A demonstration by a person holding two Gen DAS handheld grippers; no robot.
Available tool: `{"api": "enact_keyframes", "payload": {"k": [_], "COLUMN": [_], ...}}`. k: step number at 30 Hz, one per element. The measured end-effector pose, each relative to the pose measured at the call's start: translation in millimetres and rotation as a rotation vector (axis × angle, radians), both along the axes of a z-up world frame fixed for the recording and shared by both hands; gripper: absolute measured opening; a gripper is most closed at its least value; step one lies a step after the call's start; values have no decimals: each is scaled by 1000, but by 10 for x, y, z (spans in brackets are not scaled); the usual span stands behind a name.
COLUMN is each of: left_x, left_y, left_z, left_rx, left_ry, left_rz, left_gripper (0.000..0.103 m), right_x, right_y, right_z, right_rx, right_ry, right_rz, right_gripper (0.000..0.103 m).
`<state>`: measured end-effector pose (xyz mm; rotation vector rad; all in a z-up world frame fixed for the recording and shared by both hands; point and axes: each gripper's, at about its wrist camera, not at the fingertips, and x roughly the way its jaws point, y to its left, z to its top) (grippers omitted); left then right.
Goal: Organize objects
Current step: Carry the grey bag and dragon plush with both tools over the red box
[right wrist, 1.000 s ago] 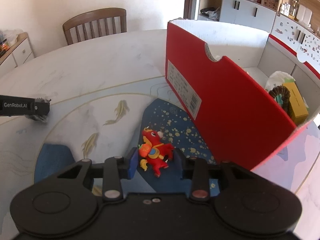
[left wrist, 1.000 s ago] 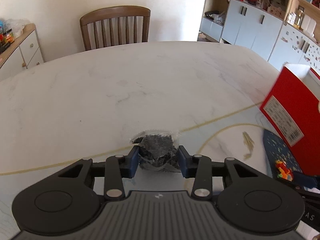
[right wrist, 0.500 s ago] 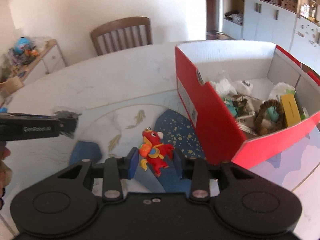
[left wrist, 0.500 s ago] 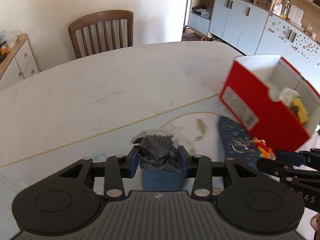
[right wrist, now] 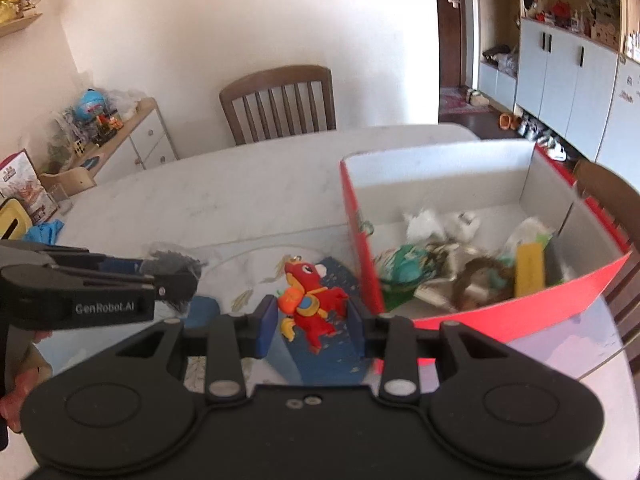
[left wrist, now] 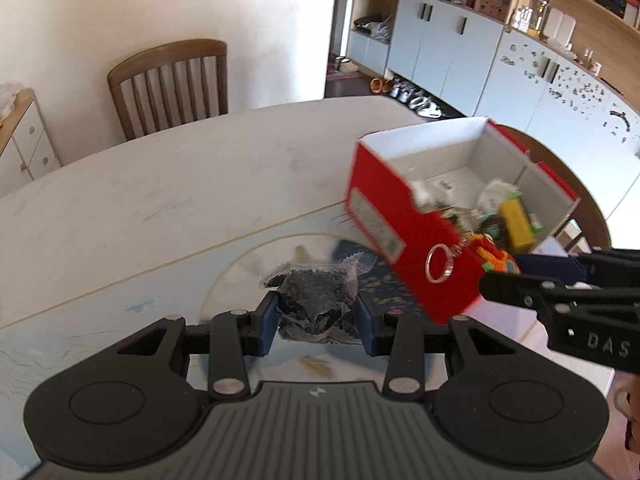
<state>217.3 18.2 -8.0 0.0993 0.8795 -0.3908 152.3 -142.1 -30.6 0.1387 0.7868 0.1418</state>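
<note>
I have both grippers tipped downward over the table [left wrist: 168,200], side by side. My left gripper [left wrist: 316,320] is clamped on a clear bag [left wrist: 316,296] of dark bits, held clear of the tabletop. My right gripper [right wrist: 312,316] pinches a red toy [right wrist: 312,300] between its blue pads, its key ring [left wrist: 439,263] dangling in the left view. The red box [right wrist: 472,320] stands open just right of the toy, already holding a yellow pack [right wrist: 529,268] and other blurred odds and ends. The table is pale marble with a blue fish-patterned mat. Behind it stand a wooden chair [right wrist: 280,100], a low sideboard [right wrist: 132,140] with clutter, and pale blue cabinets [left wrist: 444,40].
</note>
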Motion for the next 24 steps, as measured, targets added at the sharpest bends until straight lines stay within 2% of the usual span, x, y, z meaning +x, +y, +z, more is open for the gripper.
{"api": "enact_keyframes", "payload": {"k": [11, 24], "left_x": [-167, 38], "left_y": [-658, -1550], "left_z": [265, 112], "left_rx": [-30, 14], "left_ry": [-59, -58], "left_rz": [-44, -82], "left_gripper": [40, 40], "right_x": [46, 319], "right_y": [-692, -1340], "right_z": [263, 245], "right_rx": [1, -42], "right_ry": [-54, -53], "right_rz": [12, 37], "right_gripper": [36, 36]}}
